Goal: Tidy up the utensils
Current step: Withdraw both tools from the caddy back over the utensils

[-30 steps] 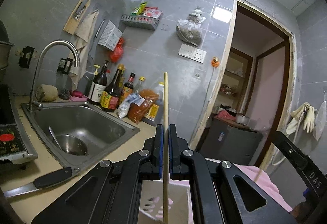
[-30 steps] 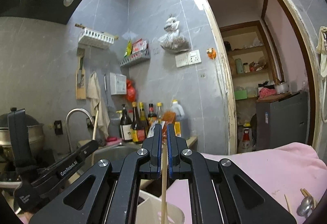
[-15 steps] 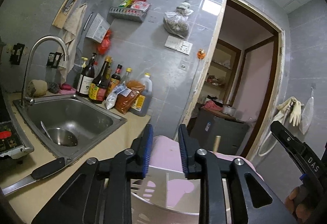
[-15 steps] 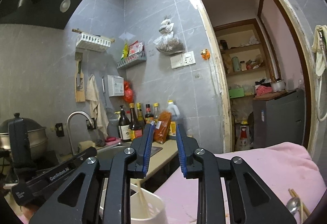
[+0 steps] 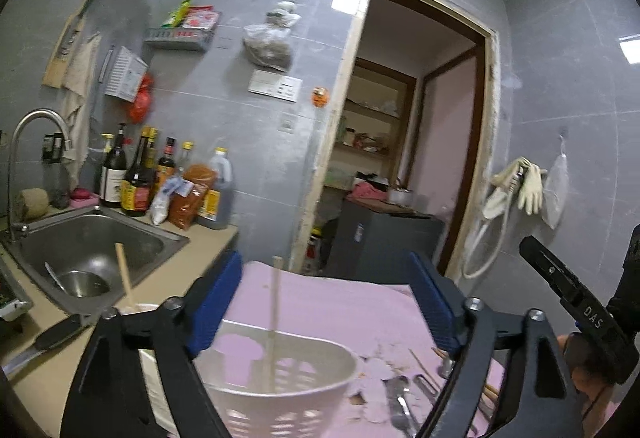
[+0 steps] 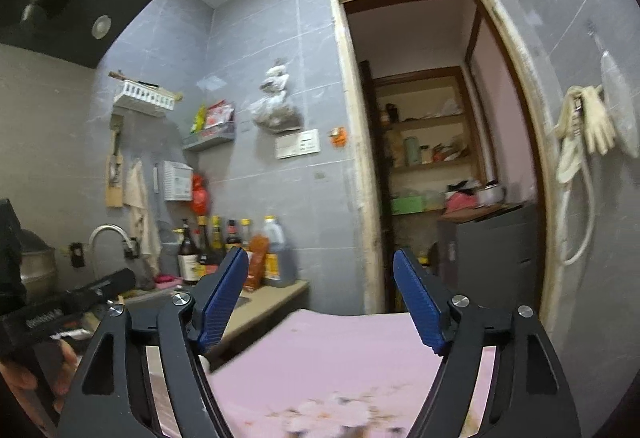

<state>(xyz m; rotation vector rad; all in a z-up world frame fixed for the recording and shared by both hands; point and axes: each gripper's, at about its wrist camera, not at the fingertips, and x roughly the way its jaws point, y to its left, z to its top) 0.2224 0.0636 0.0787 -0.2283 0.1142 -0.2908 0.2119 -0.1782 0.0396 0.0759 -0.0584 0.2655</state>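
Note:
My left gripper point(image 5: 324, 298) hangs above a white slotted basket point(image 5: 280, 382) on the pink cloth, its jaws opening wide. One chopstick point(image 5: 275, 318) stands upright in the basket, free of both blue pads. A second chopstick point(image 5: 124, 274) leans out of a pale container whose rim is mostly hidden behind my left finger. Loose spoons and chopsticks point(image 5: 400, 398) lie on the cloth to the right of the basket. My right gripper point(image 6: 320, 298) is also opening, with nothing between its pads and only pink cloth point(image 6: 340, 358) below.
A steel sink point(image 5: 168, 238) with a bowl in it sits at the left, with bottles point(image 5: 136, 178) behind it. A black-handled knife point(image 5: 52, 334) lies on the counter's front edge. The right tool's black frame point(image 5: 580, 310) is at the right. A doorway point(image 6: 440, 158) opens ahead.
A second ago each gripper was shut on an upright chopstick. Both have since opened and let go, and the chopsticks now stand in the containers. Both views have shifted sideways.

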